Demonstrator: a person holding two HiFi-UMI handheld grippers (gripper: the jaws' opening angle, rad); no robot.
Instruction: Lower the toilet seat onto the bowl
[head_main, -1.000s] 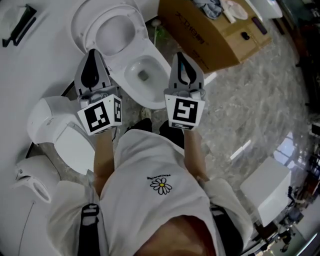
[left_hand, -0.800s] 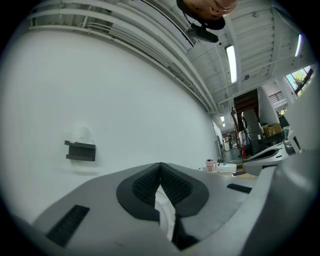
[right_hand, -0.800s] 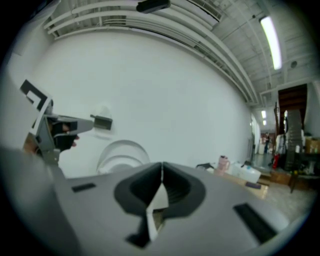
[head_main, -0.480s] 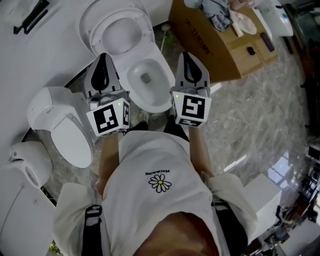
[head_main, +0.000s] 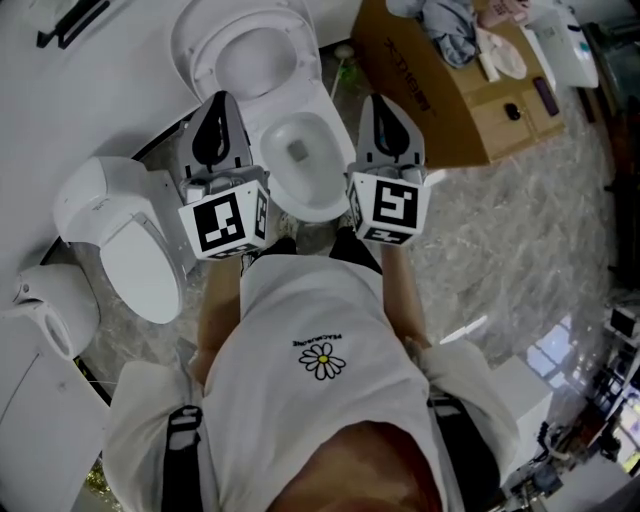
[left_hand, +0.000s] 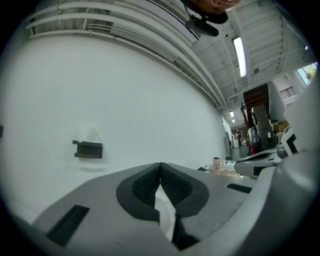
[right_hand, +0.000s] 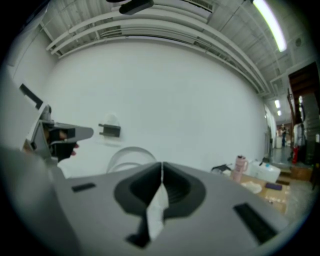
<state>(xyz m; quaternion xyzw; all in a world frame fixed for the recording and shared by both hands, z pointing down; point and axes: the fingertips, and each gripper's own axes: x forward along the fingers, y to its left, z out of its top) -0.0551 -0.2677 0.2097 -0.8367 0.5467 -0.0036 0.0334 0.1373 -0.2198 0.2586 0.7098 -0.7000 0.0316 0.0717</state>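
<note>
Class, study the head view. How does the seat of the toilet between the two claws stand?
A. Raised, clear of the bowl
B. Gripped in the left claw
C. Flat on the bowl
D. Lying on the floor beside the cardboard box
A: the seat stands tipped up behind the bowl, whose inside lies open to view.

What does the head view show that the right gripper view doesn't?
Only the head view shows the white toilet bowl from above, the closed white toilet beside it and the person's white daisy shirt. Only the right gripper view shows the long ceiling light and the white ceiling beams. Both show the raised white toilet seat, the brown cardboard box, the left gripper and the right gripper.
</note>
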